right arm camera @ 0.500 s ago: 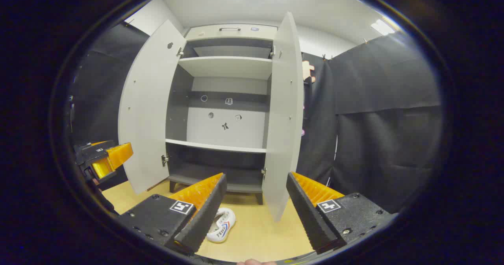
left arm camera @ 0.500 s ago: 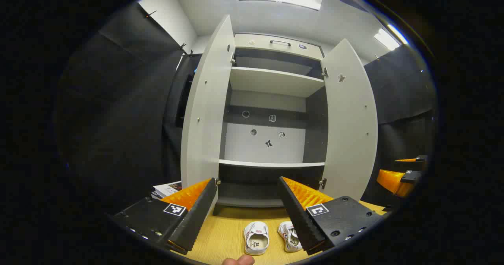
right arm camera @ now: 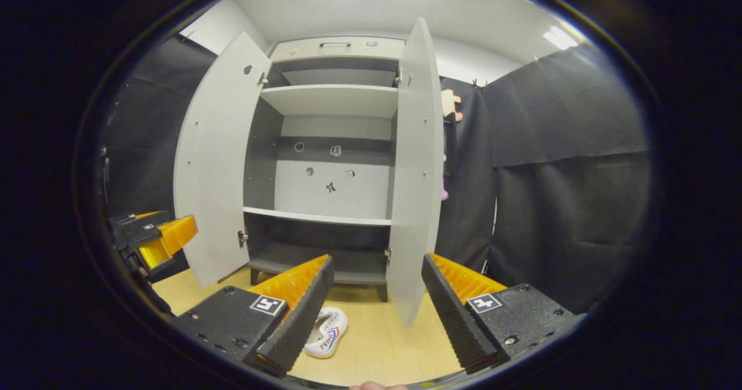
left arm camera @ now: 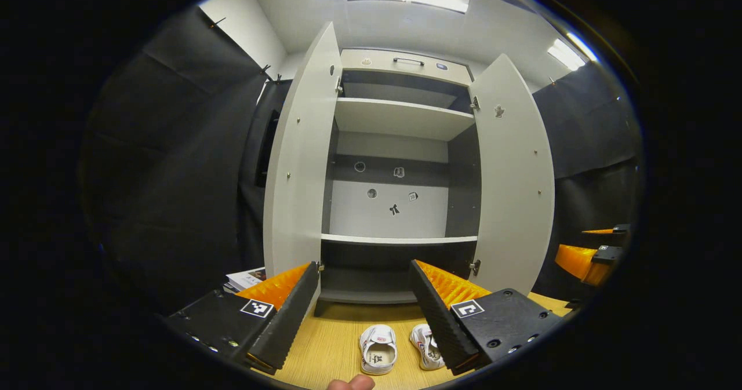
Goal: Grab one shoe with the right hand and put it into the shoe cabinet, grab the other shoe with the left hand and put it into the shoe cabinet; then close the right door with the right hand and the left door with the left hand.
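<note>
Shoes sit side by side on the wooden floor [left arm camera: 330, 343] in front of the shoe cabinet [left arm camera: 400, 164], and we have neither in our grasp. In the left gripper view we see one shoe [left arm camera: 377, 349] between our fingers' line of sight and the other shoe [left arm camera: 425, 346] just beside it, partly hidden behind one finger of our left gripper [left arm camera: 364, 309]. Its fingers stand wide apart with nothing between them.

Both cabinet doors stand open: the left door [left arm camera: 298, 164] and the right door [left arm camera: 516, 181] swing out toward us. Inside, we see an upper shelf [left arm camera: 400, 117], a middle shelf [left arm camera: 400, 240] and the bottom compartment [left arm camera: 365, 280]; none of them holds a shoe. A few small stickers mark the cabinet's back panel [left arm camera: 388, 207]. A stack of papers [left arm camera: 246, 277] lies on the floor beside the left door.

In the right gripper view, our right gripper [right arm camera: 377, 306] is likewise spread wide and holds nothing, and one shoe [right arm camera: 328, 331] peeks out beside its finger on the floor, below the right door's edge. Our other gripper shows at that view's left rim, and in the left gripper view the right one shows at the right rim.
</note>
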`<state>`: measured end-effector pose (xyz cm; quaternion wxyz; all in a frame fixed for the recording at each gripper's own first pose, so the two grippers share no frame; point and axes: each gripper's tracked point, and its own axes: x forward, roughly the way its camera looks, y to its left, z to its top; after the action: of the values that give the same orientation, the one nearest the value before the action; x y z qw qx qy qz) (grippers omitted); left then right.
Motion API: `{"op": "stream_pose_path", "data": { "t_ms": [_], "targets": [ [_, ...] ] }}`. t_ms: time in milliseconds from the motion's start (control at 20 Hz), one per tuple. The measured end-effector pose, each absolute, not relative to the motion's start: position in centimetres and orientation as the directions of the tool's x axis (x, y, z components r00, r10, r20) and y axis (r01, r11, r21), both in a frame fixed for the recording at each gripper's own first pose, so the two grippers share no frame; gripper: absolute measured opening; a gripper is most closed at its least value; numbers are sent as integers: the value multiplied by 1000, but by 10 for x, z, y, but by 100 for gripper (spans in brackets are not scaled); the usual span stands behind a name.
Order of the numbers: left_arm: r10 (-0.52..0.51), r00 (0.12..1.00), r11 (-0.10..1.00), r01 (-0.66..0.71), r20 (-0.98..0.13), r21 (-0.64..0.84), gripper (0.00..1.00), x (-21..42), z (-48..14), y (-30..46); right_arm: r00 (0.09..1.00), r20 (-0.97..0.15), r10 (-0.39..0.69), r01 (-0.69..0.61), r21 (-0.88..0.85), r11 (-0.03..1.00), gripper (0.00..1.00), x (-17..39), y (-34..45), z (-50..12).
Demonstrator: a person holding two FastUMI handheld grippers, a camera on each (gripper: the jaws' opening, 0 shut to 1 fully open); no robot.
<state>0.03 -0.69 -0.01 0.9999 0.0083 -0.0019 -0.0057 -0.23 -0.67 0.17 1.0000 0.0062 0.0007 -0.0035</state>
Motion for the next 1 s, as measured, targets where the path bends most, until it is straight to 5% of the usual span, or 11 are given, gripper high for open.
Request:
{"op": "stream_pose_path", "data": {
  "t_ms": [1000],
  "targets": [
    [-26, 1000, 999, 26, 7, 35, 95, 6, 2, -12, 999, -29, 16, -15, 35, 999, 99, 20, 3, -6]
  ]
}}
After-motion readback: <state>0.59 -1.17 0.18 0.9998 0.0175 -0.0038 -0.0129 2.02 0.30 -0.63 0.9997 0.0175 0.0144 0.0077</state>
